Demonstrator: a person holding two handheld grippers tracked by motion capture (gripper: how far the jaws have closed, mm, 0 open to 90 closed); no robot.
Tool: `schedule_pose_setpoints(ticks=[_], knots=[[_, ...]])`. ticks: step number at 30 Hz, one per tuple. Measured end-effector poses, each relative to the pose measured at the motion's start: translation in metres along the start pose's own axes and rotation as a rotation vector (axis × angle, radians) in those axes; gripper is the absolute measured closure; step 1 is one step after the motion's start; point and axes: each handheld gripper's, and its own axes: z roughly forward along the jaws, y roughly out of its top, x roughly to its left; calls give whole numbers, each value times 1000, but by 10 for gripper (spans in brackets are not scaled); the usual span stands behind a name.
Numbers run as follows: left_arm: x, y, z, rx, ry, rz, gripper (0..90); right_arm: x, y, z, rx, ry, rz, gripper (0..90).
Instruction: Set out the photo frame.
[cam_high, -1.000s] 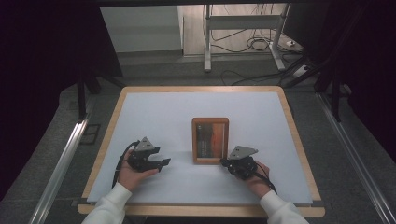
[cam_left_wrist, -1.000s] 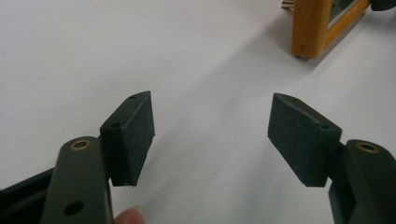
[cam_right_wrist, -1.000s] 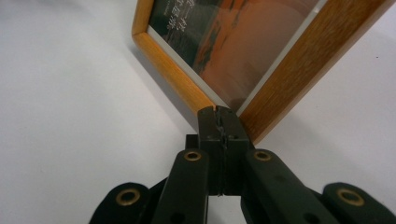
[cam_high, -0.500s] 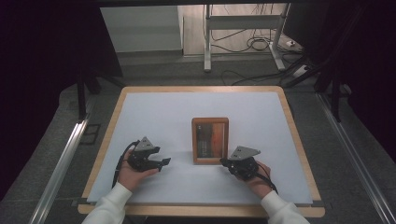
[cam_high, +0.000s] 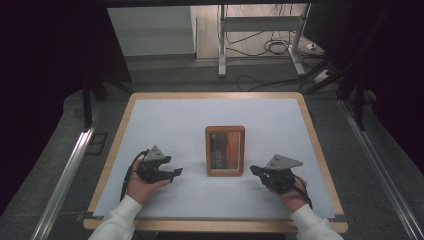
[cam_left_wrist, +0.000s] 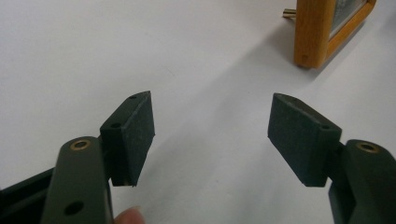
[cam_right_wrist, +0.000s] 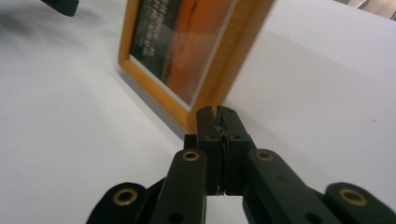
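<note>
Since the earlier frame, the right gripper (cam_high: 256, 170) has drawn right, away from the frame's (cam_high: 225, 150) near right corner; the left gripper (cam_high: 176, 172) and the frame have kept their places.

Table (cam_high: 165, 120): one, white top with a wooden rim, bare apart from the items below.

Frame: one, wooden, lying flat and face up at the table's middle, between the two grippers, held by neither.

Grippers: two. The left rests on the table near-left of the frame, apart from it, jaws spread wide with nothing between the pads (cam_left_wrist: 130, 135). The right sits just right of the frame's near right corner; in the right gripper view its jaws are nearly together, having just parted a crack, with nothing gripped, the tips (cam_right_wrist: 217, 114) close to the frame's corner.

Judgement: the step appears to be lifting or setting up the frame. To do it well, the right jaws must open wider than the frame's rail before approaching, take the wooden edge rather than the glass, and the left should steady the opposite side so the frame does not slide.
</note>
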Motion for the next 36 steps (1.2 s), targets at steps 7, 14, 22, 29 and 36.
schedule_pose_setpoints(ticks=[7, 14, 22, 29, 36], knots=[[-1, -2, -3, -4, -4, 5, 311, -13, -13, -24, -14, -77, 94, 396], [-4, -5, -9, -14, 4, 8, 311, -30, -37, -44, -6, -160, 201, 317], [-5, -5, -9, -16, 9, 14, 311, -41, -46, -47, 2, -200, 229, 298], [-3, -5, -9, -14, 5, 15, 311, -41, -46, -48, -6, -222, 233, 299], [0, -4, -6, -15, 8, 2, 311, -39, -44, -48, -17, -209, 229, 284]])
